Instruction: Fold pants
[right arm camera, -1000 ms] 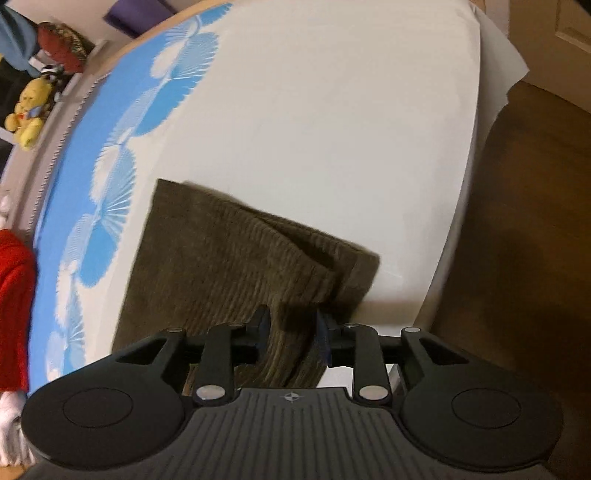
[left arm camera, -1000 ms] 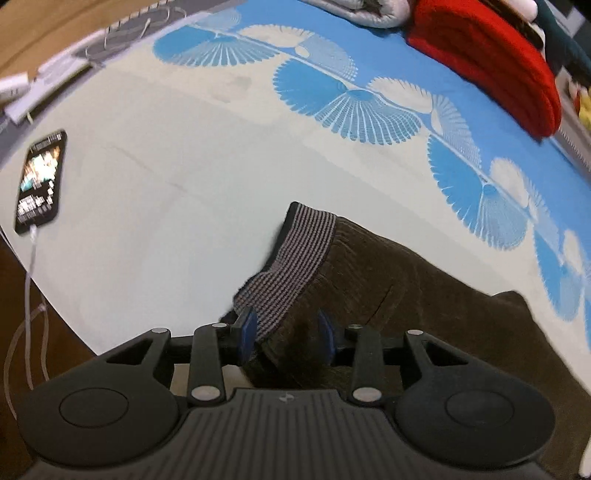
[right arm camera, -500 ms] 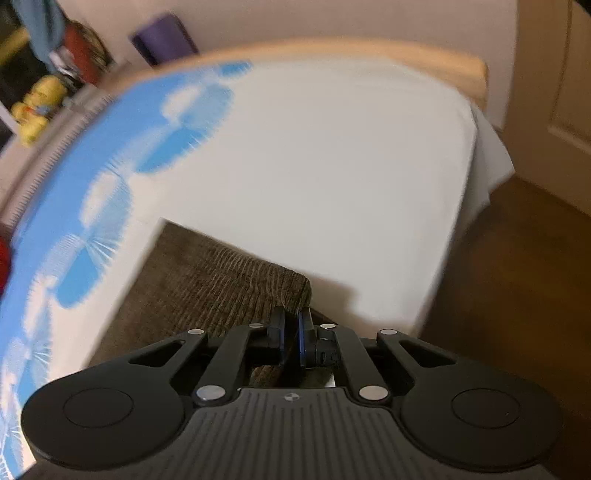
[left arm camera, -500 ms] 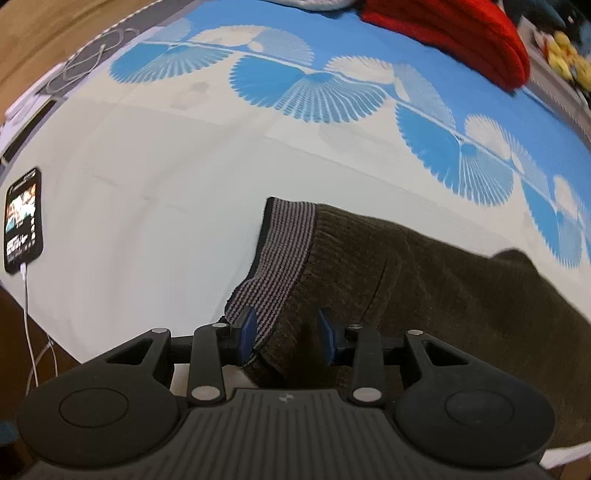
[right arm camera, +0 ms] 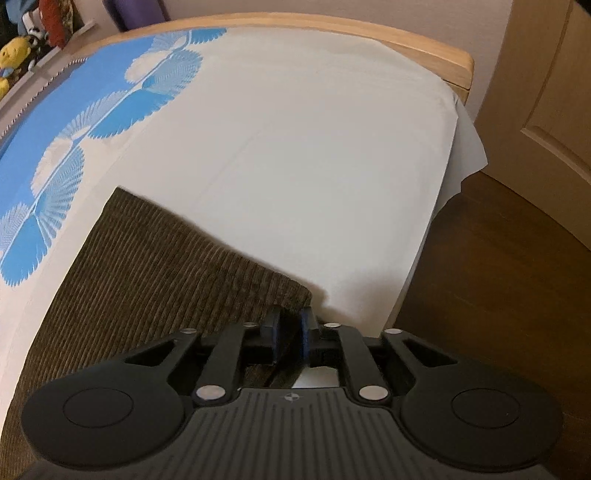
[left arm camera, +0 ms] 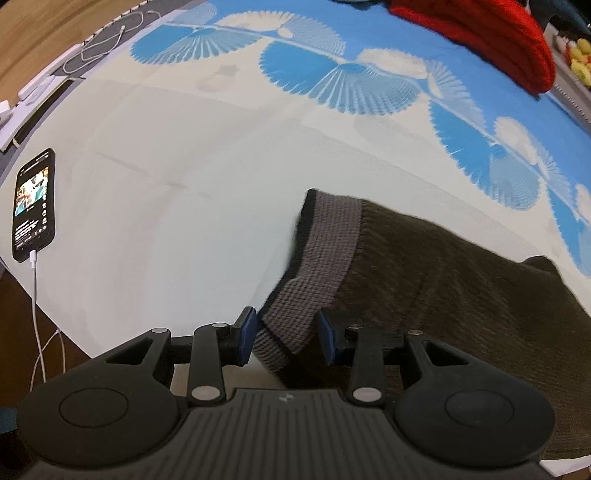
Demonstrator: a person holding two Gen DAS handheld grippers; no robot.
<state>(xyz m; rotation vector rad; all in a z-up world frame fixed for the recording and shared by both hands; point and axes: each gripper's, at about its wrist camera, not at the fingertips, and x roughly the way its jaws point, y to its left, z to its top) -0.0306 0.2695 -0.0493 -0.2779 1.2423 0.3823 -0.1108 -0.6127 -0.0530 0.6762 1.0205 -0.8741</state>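
Observation:
Dark brown corduroy pants [left arm camera: 461, 288] lie flat on the bed, their grey ribbed waistband [left arm camera: 325, 240] towards the left gripper. My left gripper [left arm camera: 287, 332] points steeply down over the waistband's near end. Its jaws stand apart with the band between them, and a small gap shows at each blue pad. In the right wrist view the pants [right arm camera: 155, 266] end in a hem corner right at my right gripper [right arm camera: 290, 325]. Its jaws are opening from a narrow gap, with a bit of the hem's edge between them and no pad pressing.
The bed sheet [left arm camera: 166, 166] is white with a blue fan-pattern strip. A phone [left arm camera: 34, 205] on a white cable lies at its left edge and a red blanket [left arm camera: 491, 33] at the far right. The right view shows a wooden footboard [right arm camera: 406, 40], a door [right arm camera: 546, 92], dark floor [right arm camera: 498, 277] and plush toys [right arm camera: 11, 55].
The right gripper's jaws closed almost fully at the hem corner, then parted a little; the turned-up hem flap now lies flat. The left gripper rolled and sank slightly, its jaws the same width.

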